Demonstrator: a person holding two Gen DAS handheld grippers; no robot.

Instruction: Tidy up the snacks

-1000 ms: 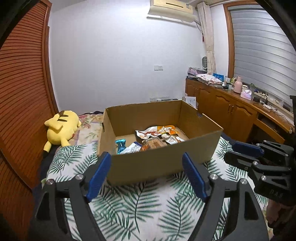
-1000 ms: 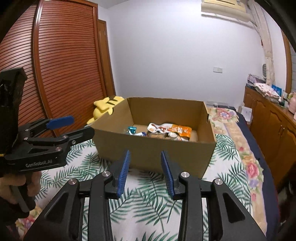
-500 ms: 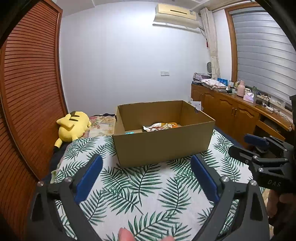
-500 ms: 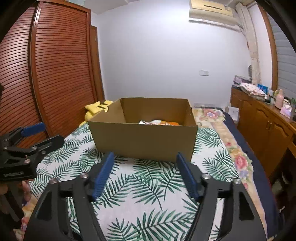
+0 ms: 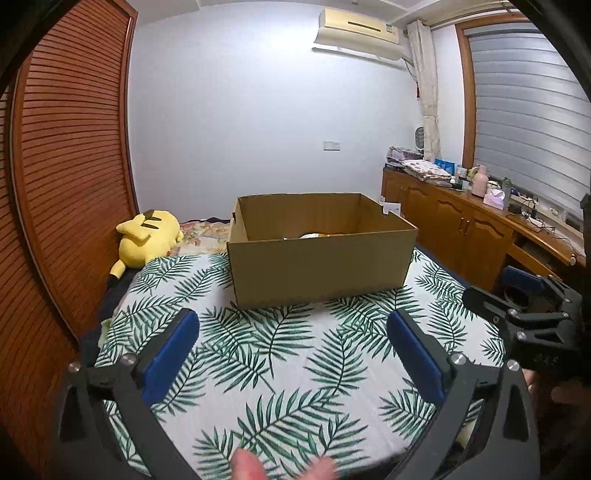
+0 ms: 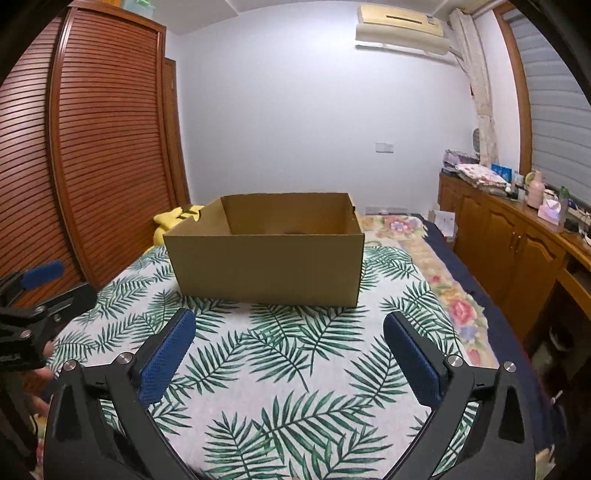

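Left wrist view: the left tongs (image 5: 291,354) fill the lower part of the frame, their blue pads (image 5: 168,358) spread wide with nothing between them but the leaf-print bedspread (image 5: 295,354); the jaws have just been opening. The cardboard box (image 5: 321,271) sits open-topped at the centre of the frame, resting on the bed, well beyond the fingertips. Over its near wall only a sliver of the snacks (image 5: 314,235) shows inside — pale and orange wrappers, too little to tell apart. A yellow plush toy (image 5: 147,238) lies at centre left, beside the slatted wooden door (image 5: 66,177). At the right edge the right tongs (image 5: 532,295) come into frame side-on, jaws apart and empty. Two fingertips (image 5: 251,467) of a person peek in at the bottom edge. An air conditioner (image 5: 360,35) hangs at upper right, and a wooden bench (image 5: 461,229) with clutter runs along the right side.

Right wrist view: the right tongs (image 6: 291,350) span the lower frame, blue pads far apart over bare bedspread (image 6: 295,369), holding nothing; these jaws too have just been opening. The box (image 6: 266,266) stands at the centre, its near wall hiding the contents from this angle. The plush toy (image 6: 177,218) shows just behind the box's left corner. The left tongs (image 6: 48,284) enter at the lower left edge — parted, empty.
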